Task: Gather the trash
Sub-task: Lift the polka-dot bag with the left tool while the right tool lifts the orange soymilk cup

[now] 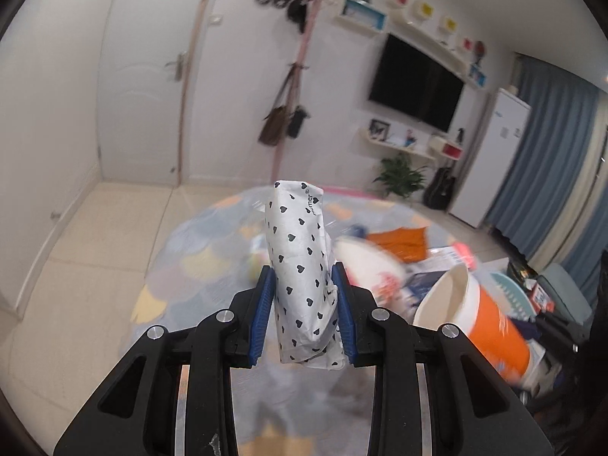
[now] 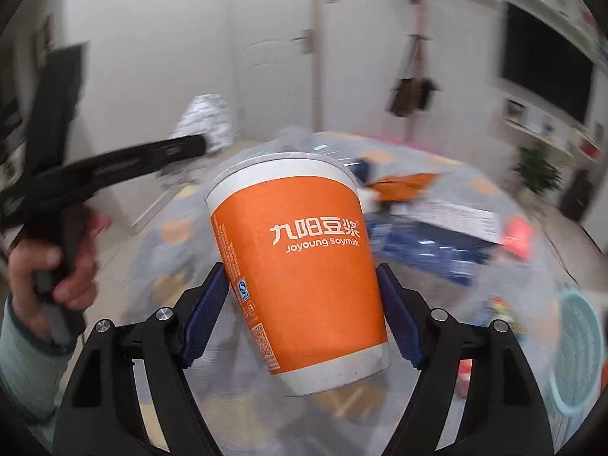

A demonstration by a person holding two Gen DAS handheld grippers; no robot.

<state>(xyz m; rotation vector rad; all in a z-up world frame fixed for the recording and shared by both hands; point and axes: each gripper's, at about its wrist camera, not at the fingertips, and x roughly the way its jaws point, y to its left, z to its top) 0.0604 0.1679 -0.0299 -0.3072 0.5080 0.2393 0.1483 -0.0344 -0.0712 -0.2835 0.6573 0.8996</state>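
Left gripper (image 1: 304, 315) jaws pinch white wrapped packet (image 1: 300, 266) with black hearts, held upright above round surface (image 1: 182, 266). Right gripper (image 2: 300, 315) jaws clamp tilted orange paper cup (image 2: 300, 266), lifted over same cluttered surface. Person's hand (image 2: 57, 266) grips left tool's handle at left edge.

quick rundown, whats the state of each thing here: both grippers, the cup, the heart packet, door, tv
left gripper: shut on the heart-print packet
heart-print packet: crumpled, upright, lifted
right gripper: shut on the orange cup
orange cup: tilted, held off the table, looks empty
door: closed
tv: off
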